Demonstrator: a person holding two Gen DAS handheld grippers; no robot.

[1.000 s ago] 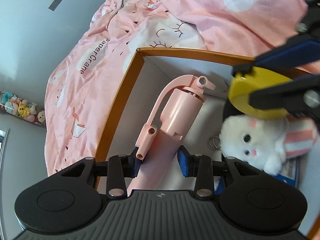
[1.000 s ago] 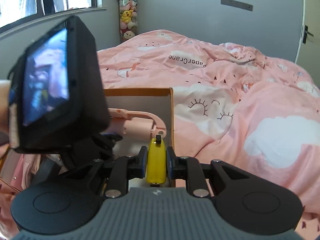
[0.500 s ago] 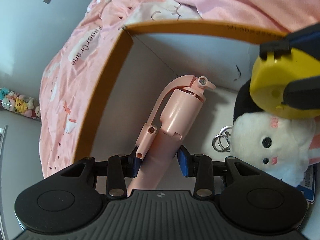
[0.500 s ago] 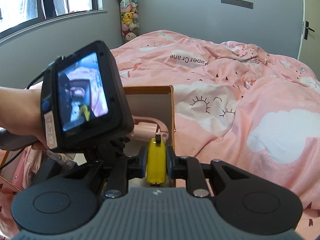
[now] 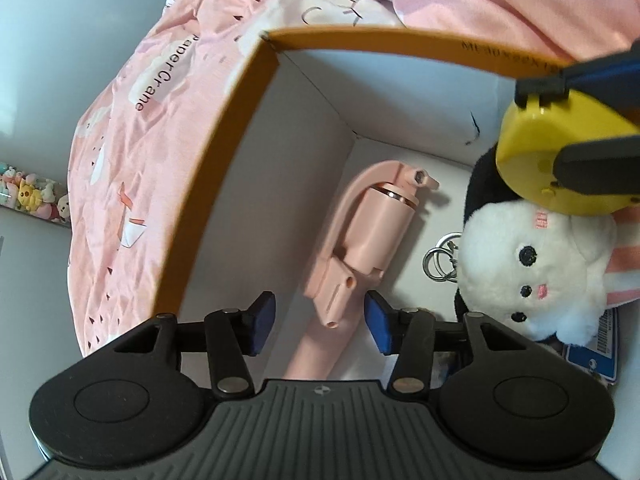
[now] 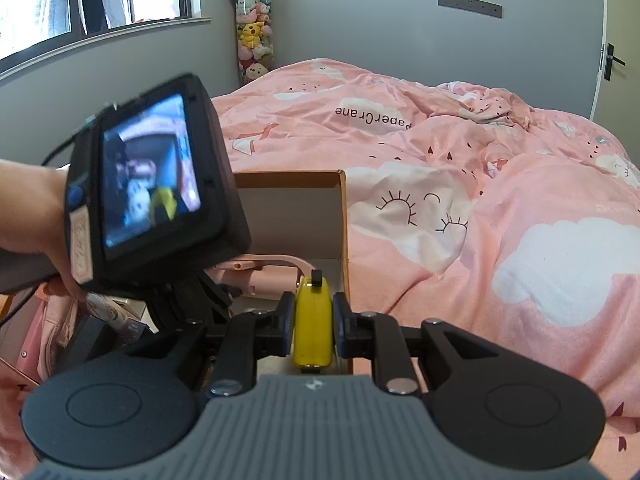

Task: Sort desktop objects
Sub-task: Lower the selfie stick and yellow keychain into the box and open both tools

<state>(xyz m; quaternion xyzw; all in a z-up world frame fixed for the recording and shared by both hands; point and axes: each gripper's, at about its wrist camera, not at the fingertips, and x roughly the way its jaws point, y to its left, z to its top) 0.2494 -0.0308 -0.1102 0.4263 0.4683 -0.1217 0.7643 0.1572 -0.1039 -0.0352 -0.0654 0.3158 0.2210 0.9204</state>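
A pink selfie stick (image 5: 360,248) is laid flat in the box (image 5: 224,152), beside a white plush (image 5: 528,264); a yellow tape measure (image 6: 313,322) is held upright.

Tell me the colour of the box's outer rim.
Orange-brown on the box rim, white inside; it shows best in the left wrist view.

Daylight's pouring in from the window (image 6: 96,0), so the room's bright and evenly lit. Shadows inside the box (image 5: 224,168) stay soft. Fisheye bends everything near the edges. The device's screen (image 6: 150,170) below the window looks smeary and blurred.
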